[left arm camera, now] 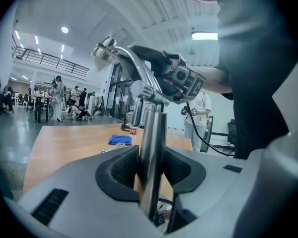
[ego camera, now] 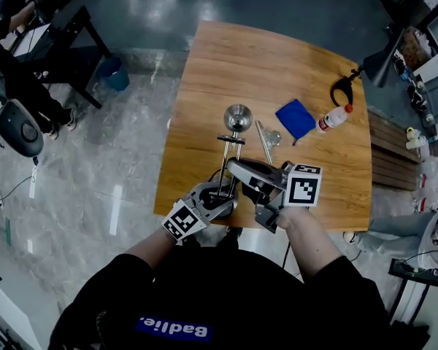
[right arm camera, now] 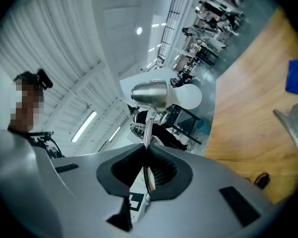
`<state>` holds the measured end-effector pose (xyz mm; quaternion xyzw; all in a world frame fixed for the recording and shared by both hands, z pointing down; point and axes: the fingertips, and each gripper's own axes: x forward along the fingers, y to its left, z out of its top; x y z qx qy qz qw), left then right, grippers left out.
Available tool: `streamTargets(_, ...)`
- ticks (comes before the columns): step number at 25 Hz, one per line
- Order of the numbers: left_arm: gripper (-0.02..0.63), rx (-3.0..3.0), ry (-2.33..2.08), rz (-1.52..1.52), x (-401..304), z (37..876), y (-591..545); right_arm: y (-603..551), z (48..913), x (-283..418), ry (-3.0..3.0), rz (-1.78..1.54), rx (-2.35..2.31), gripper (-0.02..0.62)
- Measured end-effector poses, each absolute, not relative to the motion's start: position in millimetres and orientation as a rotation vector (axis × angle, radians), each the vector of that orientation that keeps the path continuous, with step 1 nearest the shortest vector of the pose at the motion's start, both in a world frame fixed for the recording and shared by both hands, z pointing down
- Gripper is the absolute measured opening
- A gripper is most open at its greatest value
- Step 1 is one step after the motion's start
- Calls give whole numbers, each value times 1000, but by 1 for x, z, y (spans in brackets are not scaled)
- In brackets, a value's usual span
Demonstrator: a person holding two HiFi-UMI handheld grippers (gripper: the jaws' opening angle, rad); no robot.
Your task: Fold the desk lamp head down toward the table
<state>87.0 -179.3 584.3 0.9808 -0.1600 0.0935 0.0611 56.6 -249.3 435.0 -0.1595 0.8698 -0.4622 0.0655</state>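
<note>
both claws clamped on the desk lamp (ego camera: 231, 148)

left claw (left arm camera: 150, 170) is closed on the thick steel post (left arm camera: 151, 143) – pads press it from both sides. right claw (right arm camera: 145, 168) is pinched tight on the thin upper rod (right arm camera: 148, 133), just below the lamp head (right arm camera: 149, 94). the lamp stands by the near edge of the worktop (ego camera: 204, 79), left of that edge's middle, with the chrome head up over the worktop's centre. toward the right edge – a blue cloth (ego camera: 296, 117) and a small bottle (ego camera: 334, 119) just beside it. a metal clip (ego camera: 266, 138) lies between lamp and cloth.
</note>
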Motion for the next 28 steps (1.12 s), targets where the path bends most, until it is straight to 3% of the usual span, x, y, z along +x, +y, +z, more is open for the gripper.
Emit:
streamTargets(12,141,2952,-474,210,86,584,-178,-284,558,72,1888,-2068,-402,83)
streamTargets(28,141,2934,-458,290,88,589,-180,-276,581,72,1759,-2089,-328,114)
